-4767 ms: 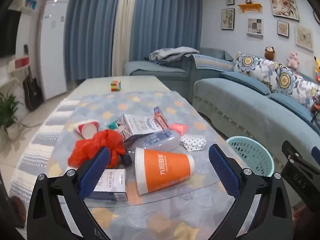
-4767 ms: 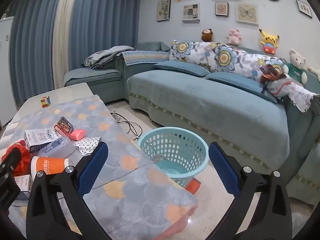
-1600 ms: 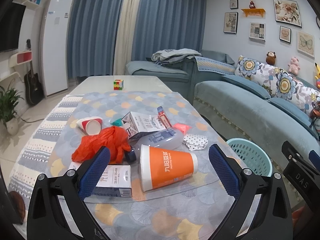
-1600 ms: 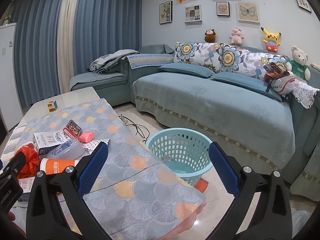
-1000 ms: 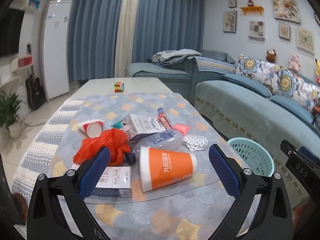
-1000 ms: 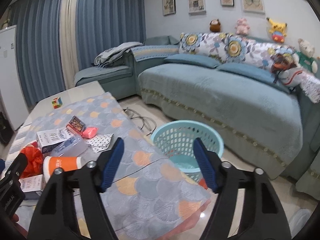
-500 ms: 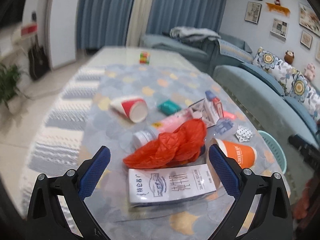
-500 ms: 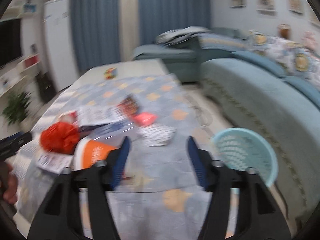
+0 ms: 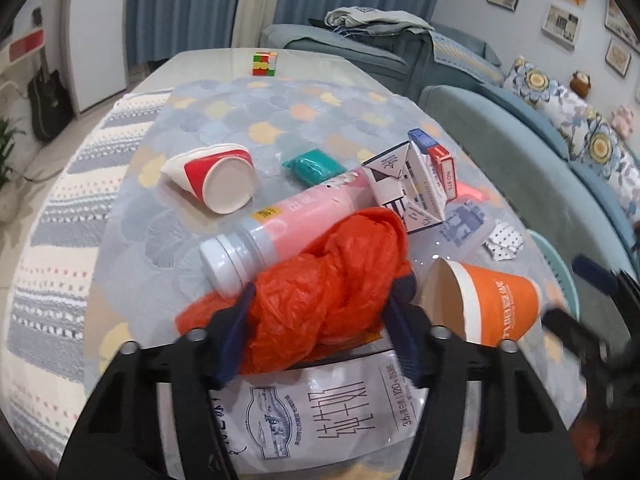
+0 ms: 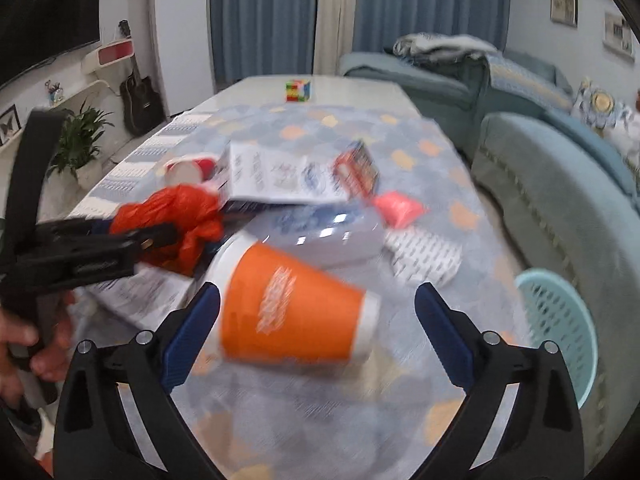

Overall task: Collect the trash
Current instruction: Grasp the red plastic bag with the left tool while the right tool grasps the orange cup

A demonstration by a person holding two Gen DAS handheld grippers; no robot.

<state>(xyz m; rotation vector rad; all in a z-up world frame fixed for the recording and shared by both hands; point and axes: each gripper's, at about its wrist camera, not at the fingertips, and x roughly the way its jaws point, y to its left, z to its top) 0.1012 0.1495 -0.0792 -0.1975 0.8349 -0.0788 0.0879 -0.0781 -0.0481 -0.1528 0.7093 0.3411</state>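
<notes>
L wrist view:
L gripper (image 9: pixel 320 320): fingers closed in on both sides of the red plastic bag (image 9: pixel 320 280); looks clamped on it, pads pressing the crumpled film; bag soft, so a squeeze at the bulk makes sense for a firm hold.
Bag position: lies on top of the white milk carton (image 9: pixel 316 412) at near edge of tabletop (image 9: pixel 120 220); touching the pink bottle (image 9: pixel 280 236) behind it.
Other trash: orange cup (image 9: pixel 488 308) on its side just R of bag, mouth toward bag; red-white cup (image 9: pixel 216 184) tipped over farther back; folded carton (image 9: pixel 408 184) and teal packet (image 9: pixel 314 166) beyond; all loose, none stacked for carrying, so prob. one piece per grab.
Not trash, I'd say: puzzle cube (image 9: pixel 265 64) at far end, well apart from pile.

R wrist view (blurred, moving):
R gripper (image 10: pixel 316 332): fingers wide apart, straddling the orange cup (image 10: pixel 292 316); no contact that I can see; cup lies sideways so its tapered wall faces the pads, a fair line-up for a side pinch.
Basket (image 10: pixel 560 328): pale blue, on floor just off tabletop's R edge near sofa (image 10: pixel 560 184); likely drop spot, handy to R side.
L gripper seen here (image 10: pixel 160 236): at the red bag (image 10: pixel 180 216), held by person's hand (image 10: pixel 24 344).
Stage: judged early; nothing visible in basket from here, though its inside is mostly hidden.
</notes>
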